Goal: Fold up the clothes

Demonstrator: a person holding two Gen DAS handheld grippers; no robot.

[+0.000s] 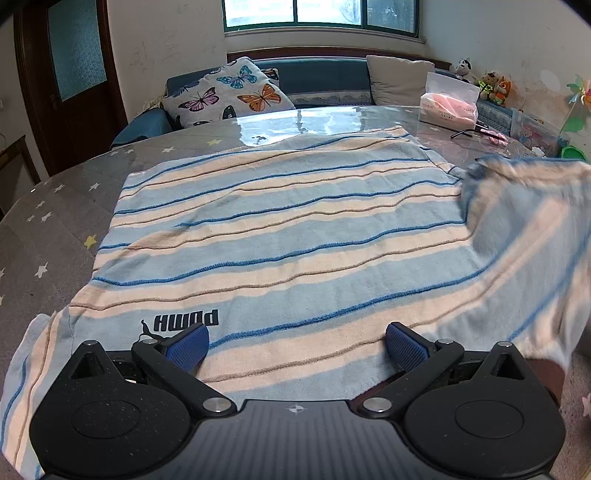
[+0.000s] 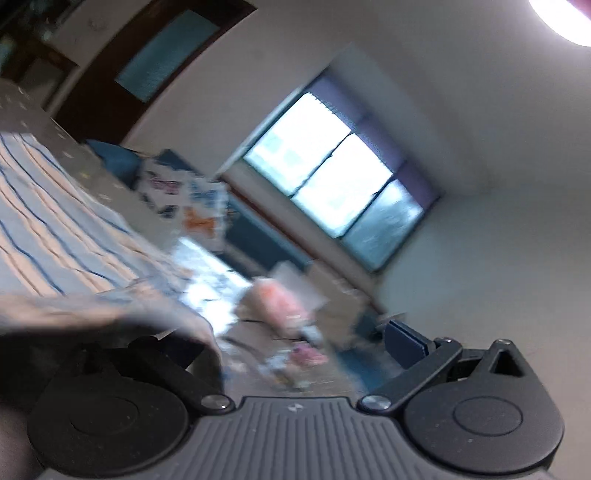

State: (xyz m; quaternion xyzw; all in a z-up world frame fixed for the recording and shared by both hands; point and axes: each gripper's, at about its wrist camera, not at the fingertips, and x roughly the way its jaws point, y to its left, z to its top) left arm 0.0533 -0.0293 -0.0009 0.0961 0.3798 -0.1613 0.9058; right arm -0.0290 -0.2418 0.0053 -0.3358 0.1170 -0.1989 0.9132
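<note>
Striped shirt (image 1: 280,229) flat on the counter (image 1: 55,221)
Left gripper (image 1: 297,345) spread wide above it; the blurry right view shows the right gripper (image 2: 295,347) spread too, cloth draped over one finger.

Left gripper (image 1: 297,345) jaws apart over striped shirt (image 1: 280,229); shirt's right side lifted, blurred.

Daylight comes in through the window (image 1: 320,14) and shines as glare on the table (image 1: 295,120). The left view is sharp, bent at the edges. The right view is tilted and blurry, with a bright lamp (image 2: 565,18).
</note>
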